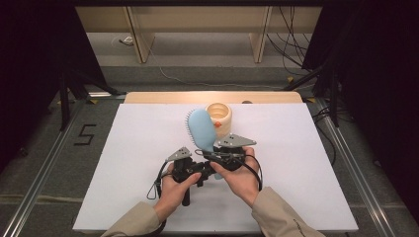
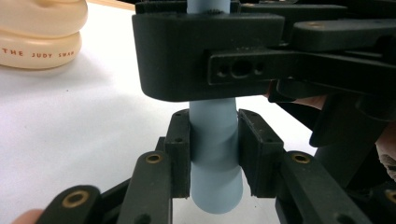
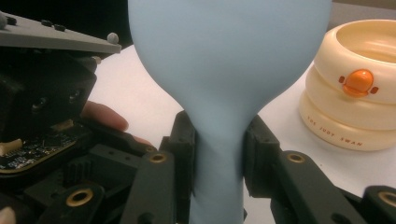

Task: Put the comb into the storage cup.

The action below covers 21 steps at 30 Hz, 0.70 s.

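Observation:
A light blue hairbrush (image 1: 200, 129) stands tilted over the white table, bristles to the left, its head up against a cream ringed cup (image 1: 219, 118). Both grippers hold its handle. My left gripper (image 2: 214, 149) is shut on the hairbrush handle (image 2: 215, 182) near its lower end, pads pressing both sides. My right gripper (image 3: 218, 154) is shut on the narrow neck just under the brush head (image 3: 229, 60). In the high view the left gripper (image 1: 203, 174) sits just below and left of the right gripper (image 1: 216, 157). The right gripper's black body (image 2: 210, 56) hides the upper handle.
The cream cup (image 3: 355, 107) has an orange knob on its side and lettering on its bottom ring; the cream cup (image 2: 39, 32) stands just beyond the grippers. The white board (image 1: 148, 148) spreads wide on both sides. Dark stands and cables lie past the table's far edge.

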Each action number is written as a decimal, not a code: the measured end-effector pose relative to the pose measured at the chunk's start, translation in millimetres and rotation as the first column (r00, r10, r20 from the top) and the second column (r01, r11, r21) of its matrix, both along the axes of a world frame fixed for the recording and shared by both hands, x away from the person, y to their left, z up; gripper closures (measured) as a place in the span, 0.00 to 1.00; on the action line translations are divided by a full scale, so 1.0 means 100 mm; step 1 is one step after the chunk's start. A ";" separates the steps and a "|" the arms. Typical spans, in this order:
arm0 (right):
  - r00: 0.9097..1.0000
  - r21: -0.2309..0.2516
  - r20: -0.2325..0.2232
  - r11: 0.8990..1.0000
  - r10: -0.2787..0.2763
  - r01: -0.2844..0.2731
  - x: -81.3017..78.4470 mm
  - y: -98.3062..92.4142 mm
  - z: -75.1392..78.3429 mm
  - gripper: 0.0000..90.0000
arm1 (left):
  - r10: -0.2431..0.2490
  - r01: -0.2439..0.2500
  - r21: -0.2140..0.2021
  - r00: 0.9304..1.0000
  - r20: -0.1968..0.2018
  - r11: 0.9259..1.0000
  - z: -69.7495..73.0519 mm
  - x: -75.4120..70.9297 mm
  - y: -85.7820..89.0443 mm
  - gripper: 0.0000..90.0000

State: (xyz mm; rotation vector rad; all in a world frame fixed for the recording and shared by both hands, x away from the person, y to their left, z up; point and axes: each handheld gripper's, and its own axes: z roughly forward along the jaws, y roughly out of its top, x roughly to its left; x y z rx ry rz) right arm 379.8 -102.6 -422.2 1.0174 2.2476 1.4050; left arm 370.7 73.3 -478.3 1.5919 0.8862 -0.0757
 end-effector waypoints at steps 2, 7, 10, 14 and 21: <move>1.000 0.000 0.000 1.000 0.001 -0.001 0.00 0.00 0.00 0.77 | -0.003 0.003 0.000 1.000 0.001 1.000 0.00 0.00 0.00 0.74; 1.000 0.000 0.003 1.000 0.000 0.000 0.00 0.00 0.01 0.76 | -0.007 0.007 -0.003 1.000 0.002 1.000 0.00 0.00 0.00 0.74; 1.000 0.000 0.006 1.000 0.001 -0.001 0.00 0.00 0.01 0.75 | -0.010 0.010 -0.003 1.000 0.004 1.000 0.00 0.00 0.00 0.74; 1.000 -0.002 0.006 1.000 0.002 -0.001 0.01 0.00 0.01 0.74 | -0.018 0.018 -0.005 1.000 0.003 1.000 0.01 -0.01 -0.01 0.74; 1.000 0.001 0.004 1.000 0.004 -0.004 0.01 0.00 0.02 0.72 | -0.026 0.027 -0.009 1.000 0.003 1.000 0.01 -0.01 -0.01 0.74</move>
